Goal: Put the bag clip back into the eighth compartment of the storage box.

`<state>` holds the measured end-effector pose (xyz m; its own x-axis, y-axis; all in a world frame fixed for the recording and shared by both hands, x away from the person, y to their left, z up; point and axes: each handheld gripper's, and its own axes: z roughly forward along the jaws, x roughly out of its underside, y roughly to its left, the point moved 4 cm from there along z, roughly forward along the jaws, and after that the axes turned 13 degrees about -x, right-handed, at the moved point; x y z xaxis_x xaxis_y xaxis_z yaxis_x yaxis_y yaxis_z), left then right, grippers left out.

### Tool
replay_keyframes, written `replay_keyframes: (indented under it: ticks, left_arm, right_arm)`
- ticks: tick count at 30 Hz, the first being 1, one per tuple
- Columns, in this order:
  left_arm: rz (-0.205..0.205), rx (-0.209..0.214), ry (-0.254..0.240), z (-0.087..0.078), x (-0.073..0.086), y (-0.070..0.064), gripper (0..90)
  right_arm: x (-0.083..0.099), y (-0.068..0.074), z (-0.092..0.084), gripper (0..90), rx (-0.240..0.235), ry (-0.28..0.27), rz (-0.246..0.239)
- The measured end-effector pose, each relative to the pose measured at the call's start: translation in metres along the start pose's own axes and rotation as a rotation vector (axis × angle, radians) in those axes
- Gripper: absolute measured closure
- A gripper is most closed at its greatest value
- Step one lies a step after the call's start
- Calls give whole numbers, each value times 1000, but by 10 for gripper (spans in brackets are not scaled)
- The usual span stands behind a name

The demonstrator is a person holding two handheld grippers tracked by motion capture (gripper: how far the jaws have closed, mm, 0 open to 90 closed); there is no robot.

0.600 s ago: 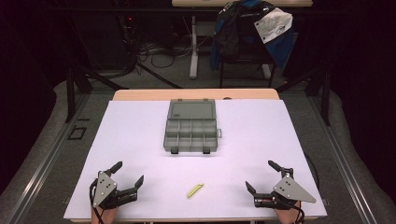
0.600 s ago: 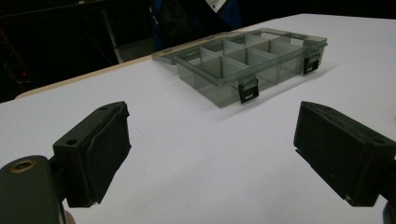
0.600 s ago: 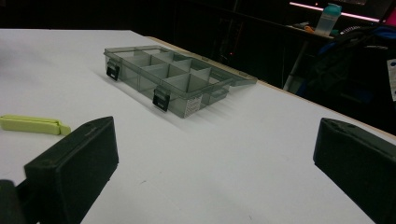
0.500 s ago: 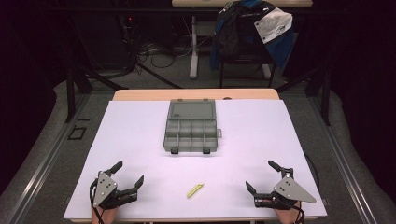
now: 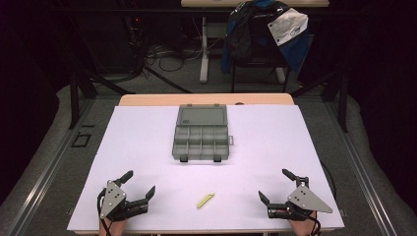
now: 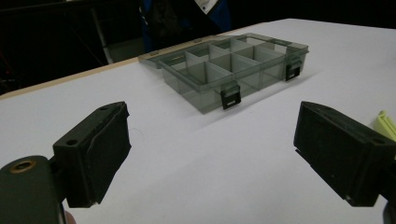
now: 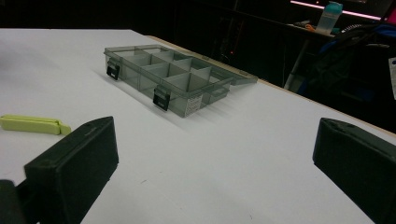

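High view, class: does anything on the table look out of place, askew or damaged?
Nothing stands out. The grey compartment box sits square with its lid open, the yellow-green clip lies loose in front of it, and both grippers rest open.

Organizer box (image 5: 200,139): translucent smoky grey plastic, glossy.
Clip (image 5: 205,200): yellow-green plastic, smooth.
Table cover (image 5: 147,147): matt white.
Table edge (image 5: 147,100): wood.

The high view looks forward and down from above the near edge of the bench (image 5: 147,147), well back, taking in its whole white top. The left gripper view and right gripper view each sit low, just above the bench, facing far. All three share the open compartment box (image 5: 201,139) and the yellow-green clip (image 5: 205,200).
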<state>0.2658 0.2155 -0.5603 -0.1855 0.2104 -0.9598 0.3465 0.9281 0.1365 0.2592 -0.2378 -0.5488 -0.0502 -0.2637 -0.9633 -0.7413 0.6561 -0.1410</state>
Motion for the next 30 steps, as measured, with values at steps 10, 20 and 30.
replay_keyframes:
  ticks: [10, 20, 30]
  left_arm:
    - [34, 43, 23, 3, -12, -25, 107]
    - [16, 90, 94, 15, -20, -42, 108]
    - [39, 131, 152, 22, -27, -57, 108]
  right_arm:
    - [0, 0, -1, 0, -4, 3, 7]
    - [2, -2, -1, 0, -5, 7, 16]
    - [2, -3, -2, 0, -2, 10, 21]
